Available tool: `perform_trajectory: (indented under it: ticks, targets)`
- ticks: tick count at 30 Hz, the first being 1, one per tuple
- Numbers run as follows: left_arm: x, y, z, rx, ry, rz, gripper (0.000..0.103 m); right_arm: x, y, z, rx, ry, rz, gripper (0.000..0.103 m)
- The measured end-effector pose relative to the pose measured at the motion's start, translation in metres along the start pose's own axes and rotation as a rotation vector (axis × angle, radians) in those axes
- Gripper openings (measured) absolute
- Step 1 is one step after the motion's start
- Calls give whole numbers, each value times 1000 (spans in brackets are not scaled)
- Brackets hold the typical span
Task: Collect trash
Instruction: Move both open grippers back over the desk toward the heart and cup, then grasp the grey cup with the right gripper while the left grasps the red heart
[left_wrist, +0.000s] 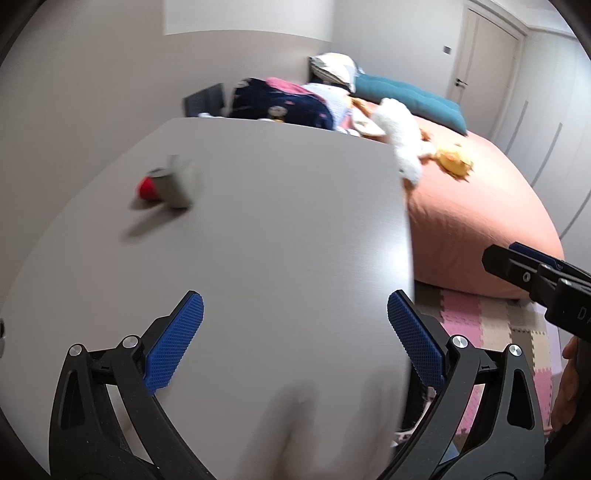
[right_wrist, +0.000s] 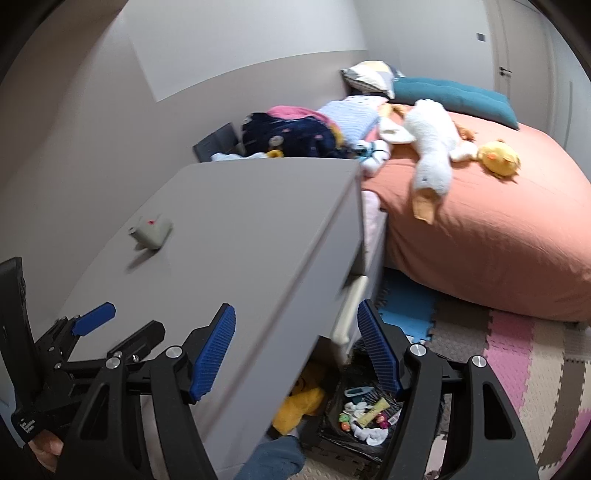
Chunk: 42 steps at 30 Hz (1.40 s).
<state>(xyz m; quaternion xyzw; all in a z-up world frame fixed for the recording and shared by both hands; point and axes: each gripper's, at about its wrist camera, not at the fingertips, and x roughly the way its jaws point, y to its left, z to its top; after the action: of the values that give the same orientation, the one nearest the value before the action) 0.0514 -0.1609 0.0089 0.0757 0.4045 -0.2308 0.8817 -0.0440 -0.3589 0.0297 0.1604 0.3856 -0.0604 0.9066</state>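
A small grey item with a red part (left_wrist: 166, 184) lies on the grey tabletop (left_wrist: 277, 221), far left and blurred. It also shows in the right wrist view (right_wrist: 149, 230). My left gripper (left_wrist: 295, 332) hovers over the table's near part, open, with nothing between its blue pads (left_wrist: 177, 343). My right gripper (right_wrist: 295, 347) is open and empty at the table's right front corner. Below that corner is a black-lined bin (right_wrist: 332, 432) holding several scraps. Each gripper shows in the other's view, the right gripper (left_wrist: 517, 262) beyond the table's edge and the left gripper (right_wrist: 122, 325) over the table.
An orange-covered bed (right_wrist: 480, 240) with a white goose plush (right_wrist: 432, 147), a yellow plush (right_wrist: 498, 157) and piled clothes (right_wrist: 295, 133) stands right of the table. A yellow toy (right_wrist: 299, 400) lies under the table. Foam mats (right_wrist: 517, 369) cover the floor. A person's socked foot (right_wrist: 273, 458) is near the bin.
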Motion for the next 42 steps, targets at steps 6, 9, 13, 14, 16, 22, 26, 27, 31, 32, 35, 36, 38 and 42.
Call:
perform_trajectory:
  ticks: [6,9,13,14,16,22,26,27,31,32,35,36,38,42]
  targets:
    - [-4,43,2,-59,-9,53,97,21,35,5,-49,29,43,70]
    - [-3,62,4,-85,-14,73,97,34,56,9,-77,50,69,70]
    - [-2,90,6,-121,-17,102,97,51,83,14,-113,70,95,70]
    - [-1,97,6,-131,-17,108,97,55,88,15,-119,74,98,70]
    - [1,111,8,-153,-19,125,97,65,100,18,-133,86,109,70]
    - [5,149,11,-218,-29,174,97,90,134,24,-180,113,137,70]
    - [8,170,16,-245,-34,197,97,107,154,26,-204,127,145,70]
    - [9,175,17,-252,-34,202,97,113,158,27,-205,133,148,70]
    - [18,194,23,-272,-22,214,97,133,171,35,-200,152,159,70]
    - [20,197,24,-272,-20,215,97,136,174,36,-201,155,161,70]
    - [25,206,28,-271,-15,222,97,148,186,41,-217,161,158,70]
    - [27,209,29,-272,-14,222,97,152,190,43,-224,163,155,70]
    - [30,215,31,-276,-12,225,97,160,198,46,-235,167,152,70]
    - [34,225,36,-276,-9,238,97,176,211,53,-257,165,124,69]
